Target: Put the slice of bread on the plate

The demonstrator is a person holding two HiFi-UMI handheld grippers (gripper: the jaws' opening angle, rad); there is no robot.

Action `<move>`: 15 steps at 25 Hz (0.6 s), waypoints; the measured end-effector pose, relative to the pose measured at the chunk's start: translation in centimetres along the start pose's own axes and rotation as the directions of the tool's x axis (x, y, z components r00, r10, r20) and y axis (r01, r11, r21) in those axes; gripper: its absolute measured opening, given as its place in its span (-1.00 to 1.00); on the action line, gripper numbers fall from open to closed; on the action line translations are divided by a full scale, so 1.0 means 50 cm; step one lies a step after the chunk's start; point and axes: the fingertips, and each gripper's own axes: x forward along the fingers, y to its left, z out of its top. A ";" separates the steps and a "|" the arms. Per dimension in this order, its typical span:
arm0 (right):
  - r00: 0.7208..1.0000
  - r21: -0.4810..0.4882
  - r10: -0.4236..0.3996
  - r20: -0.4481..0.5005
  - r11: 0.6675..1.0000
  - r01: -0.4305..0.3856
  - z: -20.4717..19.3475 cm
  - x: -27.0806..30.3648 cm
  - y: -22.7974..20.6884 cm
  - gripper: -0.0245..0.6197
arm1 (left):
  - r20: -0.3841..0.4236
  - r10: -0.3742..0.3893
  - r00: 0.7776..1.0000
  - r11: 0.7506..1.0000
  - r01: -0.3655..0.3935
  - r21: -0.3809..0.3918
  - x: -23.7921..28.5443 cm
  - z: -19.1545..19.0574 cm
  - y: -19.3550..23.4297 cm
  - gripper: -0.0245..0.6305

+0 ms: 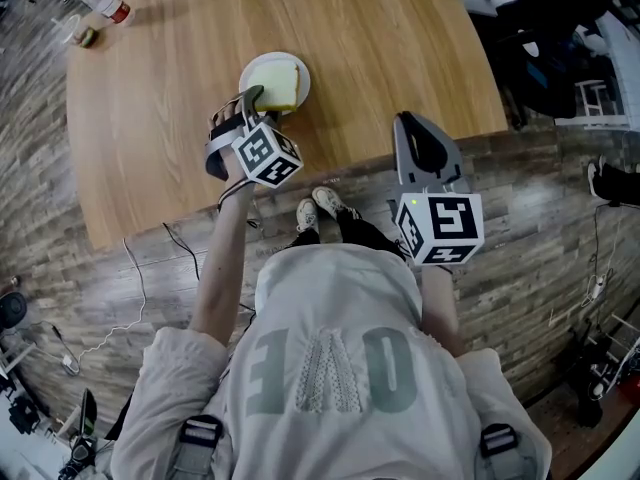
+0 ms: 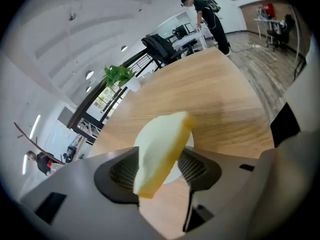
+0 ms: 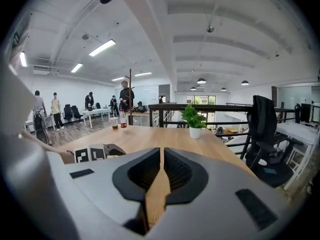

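L gripper (image 1: 252, 100) jaws spread loose round bread (image 1: 275, 83), tilted over plate (image 1: 262, 58) toward table's (image 1: 350, 48) near edge; R gripper (image 1: 412, 128) pressed together, empty. Bread looks light, soft, crushable: take by crust edge.

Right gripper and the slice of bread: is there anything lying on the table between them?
Nothing. The head view shows only bare wooden table between the right gripper and the slice of bread.

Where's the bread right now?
The bread is over the white plate on the wooden table, left of centre in the head view, tilted between the left gripper's jaws.
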 end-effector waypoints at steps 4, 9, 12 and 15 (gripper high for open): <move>1.000 0.014 -0.005 -0.006 1.000 0.005 -0.004 -0.001 -0.008 -0.81 | 0.016 -0.076 0.997 0.996 0.076 -0.050 0.010 0.011 -0.009 0.10; 1.000 0.028 0.001 -0.016 1.000 -0.001 -0.010 -0.003 -0.008 -0.81 | 0.008 -0.137 0.991 0.989 0.137 -0.048 0.021 0.005 -0.028 0.46; 1.000 0.033 0.001 -0.021 0.999 0.000 -0.014 -0.004 -0.013 -0.81 | -0.005 -0.148 0.989 0.988 0.148 -0.032 0.025 -0.002 -0.038 0.59; 1.000 0.042 0.001 -0.024 0.999 0.000 -0.018 -0.002 -0.019 -0.81 | 0.006 -0.144 0.990 0.988 0.144 -0.061 0.024 -0.003 -0.036 0.63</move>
